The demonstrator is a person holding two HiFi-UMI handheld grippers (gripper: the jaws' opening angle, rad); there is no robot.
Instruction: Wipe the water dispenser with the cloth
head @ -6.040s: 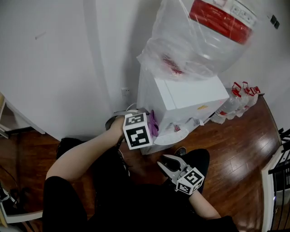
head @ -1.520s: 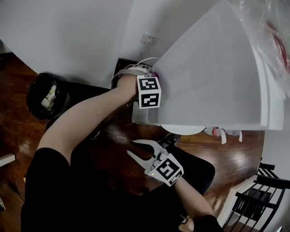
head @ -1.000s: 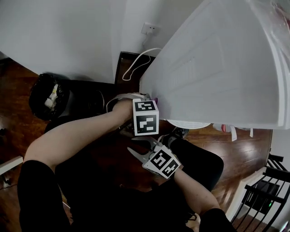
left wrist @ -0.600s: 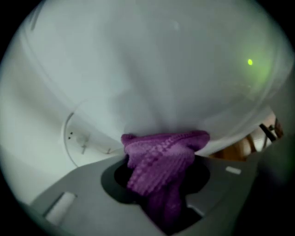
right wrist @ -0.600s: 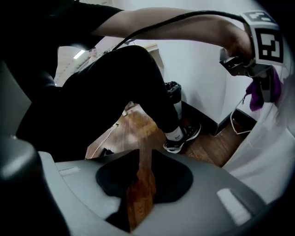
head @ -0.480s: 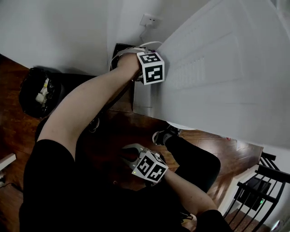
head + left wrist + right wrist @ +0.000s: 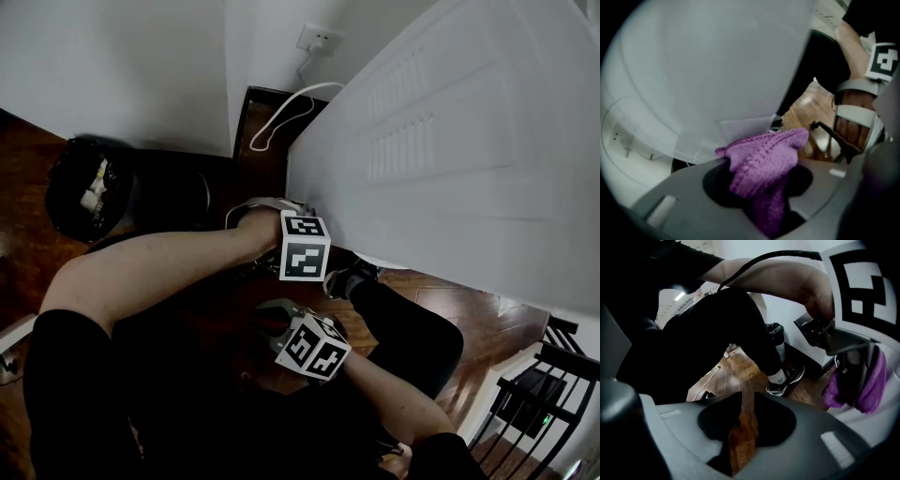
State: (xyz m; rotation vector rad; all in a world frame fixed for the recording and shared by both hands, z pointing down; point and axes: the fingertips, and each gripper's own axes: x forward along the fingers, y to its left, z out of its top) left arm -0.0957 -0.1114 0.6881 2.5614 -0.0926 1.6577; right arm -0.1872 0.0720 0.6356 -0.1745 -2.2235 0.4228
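Black bin [image 7: 66, 214] is standing far left on the wooden floor [image 7: 441, 305], holding pale scraps [image 7: 94, 192] too small to identify. Left tool [image 7: 761, 183] is pinching the purple knitted cloth [image 7: 761, 152], holding it at the lower edge of the water dispenser [image 7: 450, 187], on its white vented side. Right tool [image 7: 743, 427] is hanging nearer, tips narrowly spread, only floor showing between. White cable [image 7: 281, 117] is looping down from a wall outlet [image 7: 319, 39] in the far gap beside the dispenser. Bare floor is lying between bin and dispenser.
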